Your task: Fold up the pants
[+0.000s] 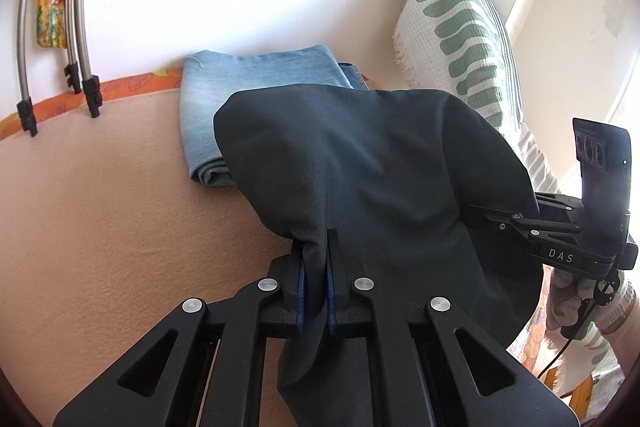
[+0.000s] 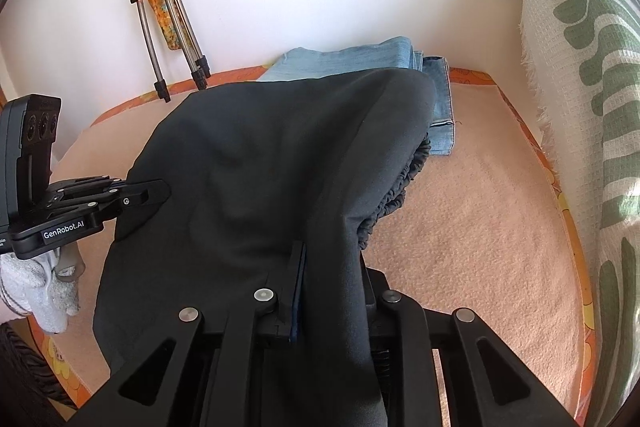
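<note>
Dark pants hang pinched in both downward-tilted tools (left, right).

free: peach blanket right | blocked: folded jeans, pillow beyond

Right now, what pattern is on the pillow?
White weave with green leaf-like blotches, fringed edge; the pillow shows best in the left wrist view.

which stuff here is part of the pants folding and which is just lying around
In the job:
- dark pants
- left hand-held gripper, shut on them
- right hand-held gripper, shut on them

Lying about:
- folded jeans
- leaf-print pillow
- metal poles against the wall
</note>
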### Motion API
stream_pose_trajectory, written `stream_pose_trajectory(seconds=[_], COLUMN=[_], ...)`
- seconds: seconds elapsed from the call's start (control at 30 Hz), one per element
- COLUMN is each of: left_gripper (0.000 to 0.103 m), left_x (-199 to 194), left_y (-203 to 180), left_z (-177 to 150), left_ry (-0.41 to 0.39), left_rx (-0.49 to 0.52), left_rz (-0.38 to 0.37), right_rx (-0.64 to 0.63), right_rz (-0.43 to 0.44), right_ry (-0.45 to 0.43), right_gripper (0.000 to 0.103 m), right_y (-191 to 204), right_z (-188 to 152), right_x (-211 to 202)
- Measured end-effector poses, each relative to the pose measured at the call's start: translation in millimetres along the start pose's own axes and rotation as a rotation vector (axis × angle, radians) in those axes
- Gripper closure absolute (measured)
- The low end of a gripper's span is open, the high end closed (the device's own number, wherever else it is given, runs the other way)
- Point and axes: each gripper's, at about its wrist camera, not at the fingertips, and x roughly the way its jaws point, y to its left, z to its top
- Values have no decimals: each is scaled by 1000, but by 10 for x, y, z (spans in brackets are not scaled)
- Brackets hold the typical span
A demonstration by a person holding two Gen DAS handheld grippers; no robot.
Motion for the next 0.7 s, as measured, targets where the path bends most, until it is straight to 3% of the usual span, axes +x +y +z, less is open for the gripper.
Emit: stream_pose_trajectory(seconds=[0.3, 0.53, 0.7], left_gripper=[97, 97, 97], left_x=[-317, -519, -468], left_y=[-85, 13, 143], left_z=[220, 699, 1060], left_ry=[-80, -162, -198], left_rx=[30, 44, 65], left_rz=[-27, -16, 30], right_rx=[-12, -38, -39], right_rz=[8, 13, 25], right_ry=[-84, -172, -195], right_gripper=[86, 86, 86], right_y=[133, 250, 235], right_z=[200, 714, 1159], right_x=[-412, -599, -446])
